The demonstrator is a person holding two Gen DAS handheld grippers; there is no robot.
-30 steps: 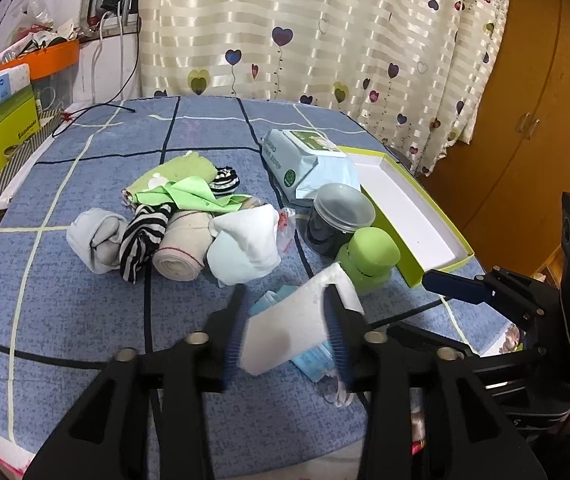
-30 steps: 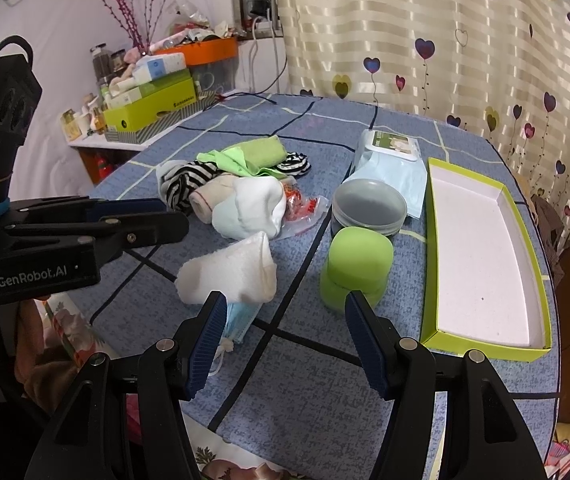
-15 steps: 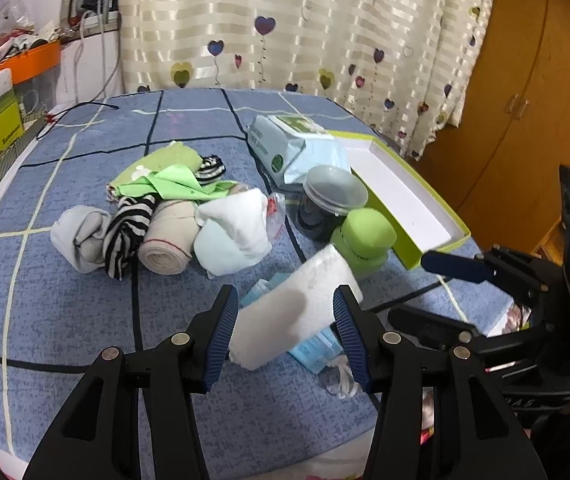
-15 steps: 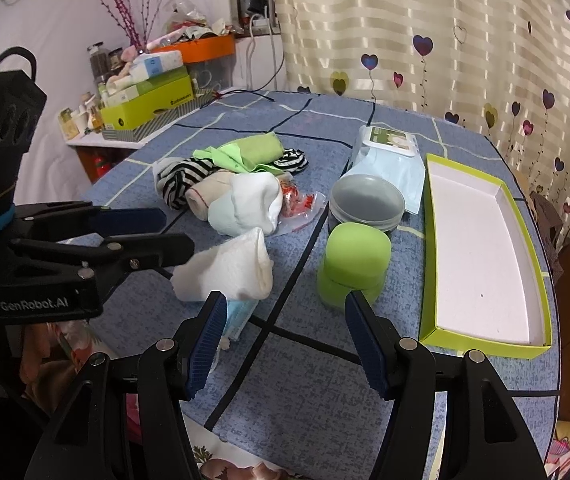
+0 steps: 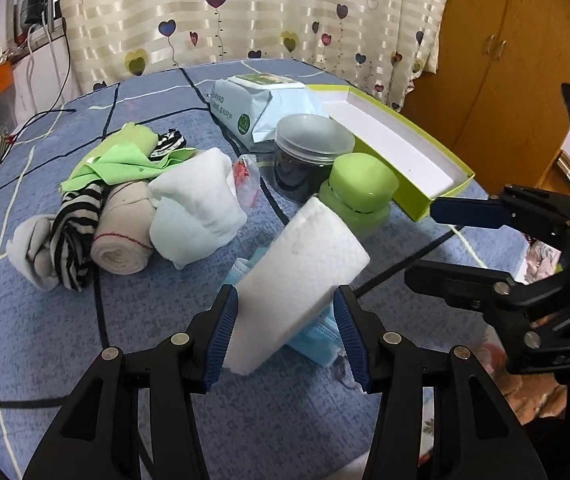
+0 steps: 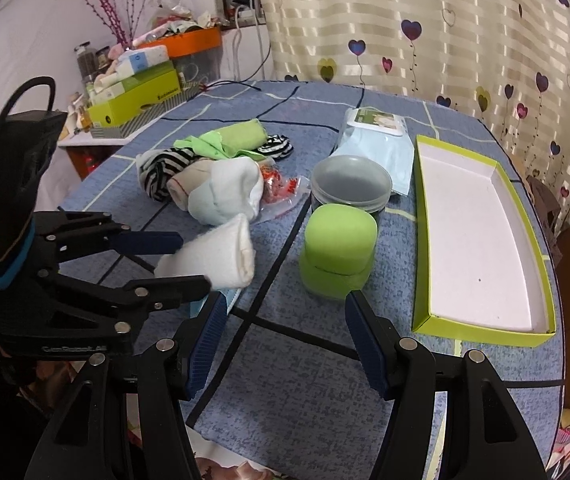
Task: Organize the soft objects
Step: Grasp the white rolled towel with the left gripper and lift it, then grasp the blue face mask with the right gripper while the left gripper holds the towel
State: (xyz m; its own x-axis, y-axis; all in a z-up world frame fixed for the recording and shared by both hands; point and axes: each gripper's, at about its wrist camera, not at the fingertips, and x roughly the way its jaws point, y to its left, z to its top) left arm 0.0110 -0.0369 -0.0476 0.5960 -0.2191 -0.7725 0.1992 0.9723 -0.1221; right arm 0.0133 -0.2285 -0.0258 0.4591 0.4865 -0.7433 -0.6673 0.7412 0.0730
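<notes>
On the bench (image 6: 309,392), the sock pile (image 6: 205,176) lies at centre-left of the frame, the lidded tub (image 6: 351,180) right of it, the wipes pack (image 6: 377,140) behind, the open box (image 6: 481,240) far right.

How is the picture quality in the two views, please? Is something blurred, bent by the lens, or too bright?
Left wrist view: fisheye bends the table edge and darkens the corners; the white towel between the left tongs is sharp, slightly bright. Right wrist view: same curving; the box floor is nearly washed out; the right tongs look crisp, and the curtain has a soft sheen.
</notes>
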